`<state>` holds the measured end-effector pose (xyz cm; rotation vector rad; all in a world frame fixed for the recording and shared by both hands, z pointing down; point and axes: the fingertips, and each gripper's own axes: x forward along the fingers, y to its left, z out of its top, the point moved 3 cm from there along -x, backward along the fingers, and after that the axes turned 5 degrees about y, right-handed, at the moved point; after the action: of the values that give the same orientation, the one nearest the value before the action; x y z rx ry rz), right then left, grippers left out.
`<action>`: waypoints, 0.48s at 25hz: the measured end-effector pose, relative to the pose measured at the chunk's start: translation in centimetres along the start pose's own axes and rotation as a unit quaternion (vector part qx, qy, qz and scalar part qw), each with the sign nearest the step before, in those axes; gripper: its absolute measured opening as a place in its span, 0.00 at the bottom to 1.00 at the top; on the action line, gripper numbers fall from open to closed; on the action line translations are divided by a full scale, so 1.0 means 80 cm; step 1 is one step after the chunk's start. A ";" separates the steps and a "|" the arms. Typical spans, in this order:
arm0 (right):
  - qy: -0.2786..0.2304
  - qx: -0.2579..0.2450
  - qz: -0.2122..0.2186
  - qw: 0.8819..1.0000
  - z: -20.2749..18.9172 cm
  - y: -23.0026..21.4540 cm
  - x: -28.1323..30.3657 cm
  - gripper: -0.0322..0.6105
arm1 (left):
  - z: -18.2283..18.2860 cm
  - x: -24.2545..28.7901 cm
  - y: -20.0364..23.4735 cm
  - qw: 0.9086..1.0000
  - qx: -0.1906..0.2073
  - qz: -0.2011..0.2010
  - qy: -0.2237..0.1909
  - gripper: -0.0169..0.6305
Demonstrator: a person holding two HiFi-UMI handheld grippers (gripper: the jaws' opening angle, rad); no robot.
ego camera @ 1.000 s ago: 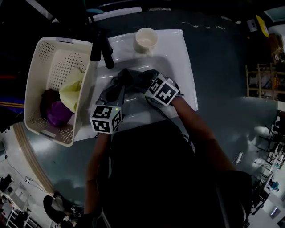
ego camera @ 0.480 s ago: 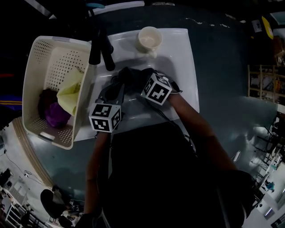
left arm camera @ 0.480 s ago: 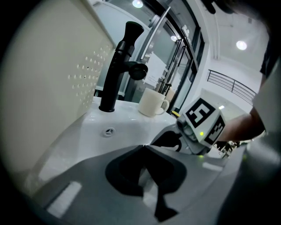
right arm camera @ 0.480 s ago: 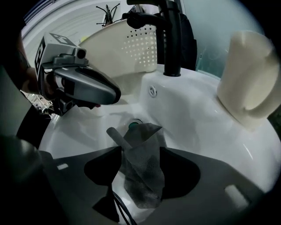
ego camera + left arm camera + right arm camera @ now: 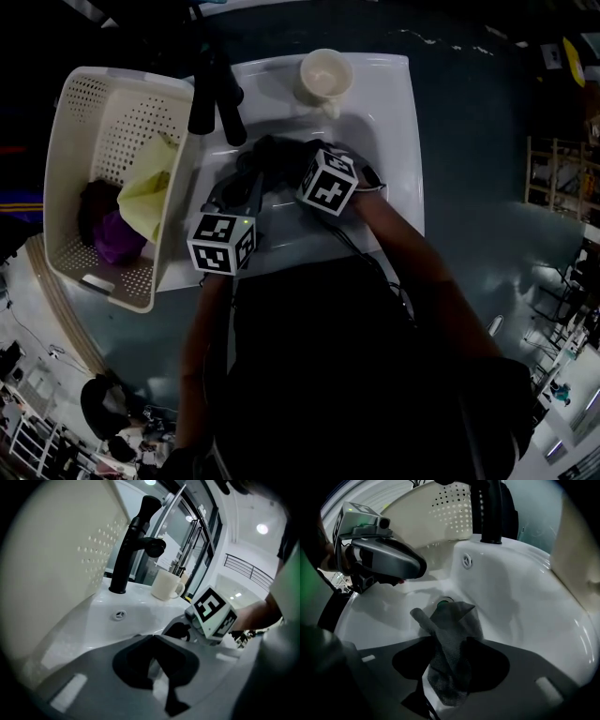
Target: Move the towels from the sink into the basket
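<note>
Right tongs (image 5: 449,670): I see them wide, jaws just closing a little, grey towel (image 5: 452,625) loose between them.
Left tongs (image 5: 156,665): narrow gap, empty.
Sink (image 5: 525,597): grey towel.
Basket (image 5: 80,131): yellow towel (image 5: 150,192), purple towel (image 5: 117,236).

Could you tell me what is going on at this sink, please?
A person works over a sink with a gripper in each hand. The right gripper is down in the basin, its fingers have just been closing around a grey towel by the drain, not yet pinching it. The left gripper hovers empty beside it. The basket holds a yellow towel and a purple towel.
</note>
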<state>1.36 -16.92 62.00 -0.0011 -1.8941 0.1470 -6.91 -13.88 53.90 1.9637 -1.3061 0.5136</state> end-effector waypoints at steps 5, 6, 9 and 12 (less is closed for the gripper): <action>-0.001 0.008 -0.004 1.000 -0.002 -0.002 0.004 0.29 | -0.003 -0.002 0.001 1.000 -0.003 0.002 0.001 0.03; -0.003 0.012 -0.005 1.000 -0.003 -0.002 0.004 0.25 | -0.004 -0.003 0.001 1.000 -0.003 0.002 0.000 0.03; -0.009 0.026 -0.004 1.000 -0.002 -0.002 0.003 0.18 | -0.006 -0.005 0.003 1.000 -0.004 0.003 0.000 0.03; -0.019 0.042 -0.013 0.999 0.001 -0.006 -0.001 0.08 | -0.007 -0.008 0.002 1.000 -0.005 0.003 -0.002 0.03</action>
<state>1.38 -17.40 61.93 0.0845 -1.9245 0.2092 -7.29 -13.15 53.92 1.9547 -1.3157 0.5057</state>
